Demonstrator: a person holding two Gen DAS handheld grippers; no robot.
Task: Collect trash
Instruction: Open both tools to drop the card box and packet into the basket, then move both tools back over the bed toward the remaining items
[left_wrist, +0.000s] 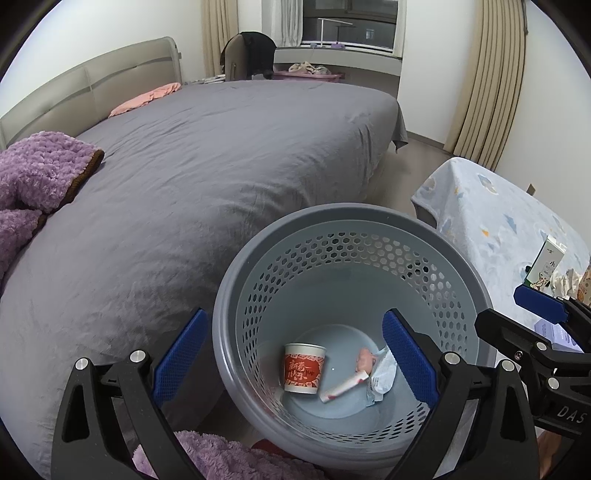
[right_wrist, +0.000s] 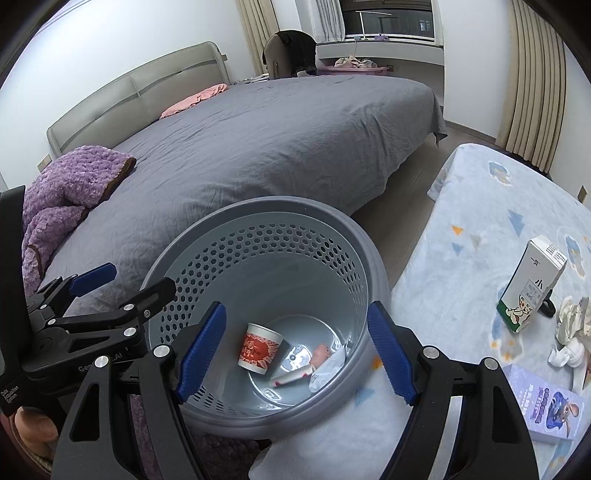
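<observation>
Inside grey bin (left_wrist: 424, 229): cup (left_wrist: 303, 367) (on its side)

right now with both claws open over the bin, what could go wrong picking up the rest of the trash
1. The milk carton stands upright on the soft blanket-covered table; a nudge from the right claw may tip it.
2. The crumpled paper lies close beside the carton, so a grab may catch both.
3. The left claw hangs close to the bin rim; a swing could knock the bin.
</observation>
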